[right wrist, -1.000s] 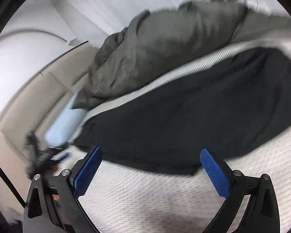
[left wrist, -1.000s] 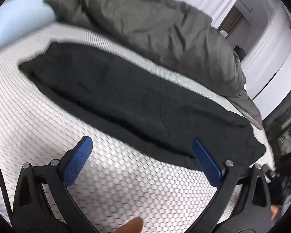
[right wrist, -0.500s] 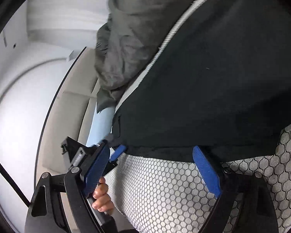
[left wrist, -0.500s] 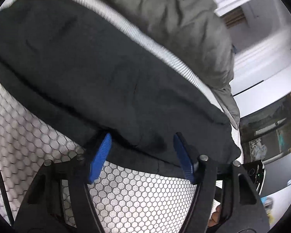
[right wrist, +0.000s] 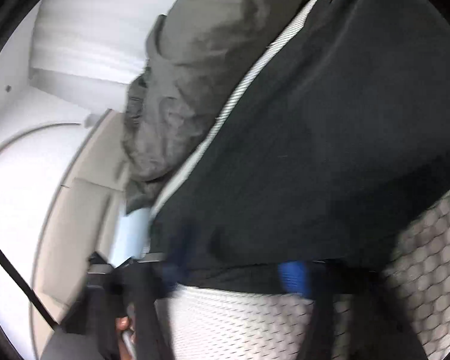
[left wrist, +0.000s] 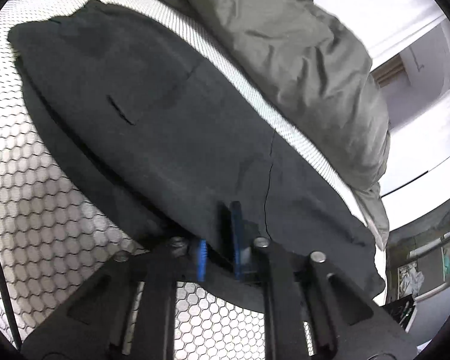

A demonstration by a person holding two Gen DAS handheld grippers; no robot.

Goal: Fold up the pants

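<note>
Black pants near edge between closing left tool jaws

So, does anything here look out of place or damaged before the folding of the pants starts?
Nothing looks damaged. The black pants lie flat on the mattress, both grippers closing on their near edge. Only the grey duvet is odd: it sits crumpled in a heap just behind the pants.

Pants across the mattress

The pants lay flat on the mattress before me, the bunched duvet behind them; my left claw was closing on their near edge.
</note>
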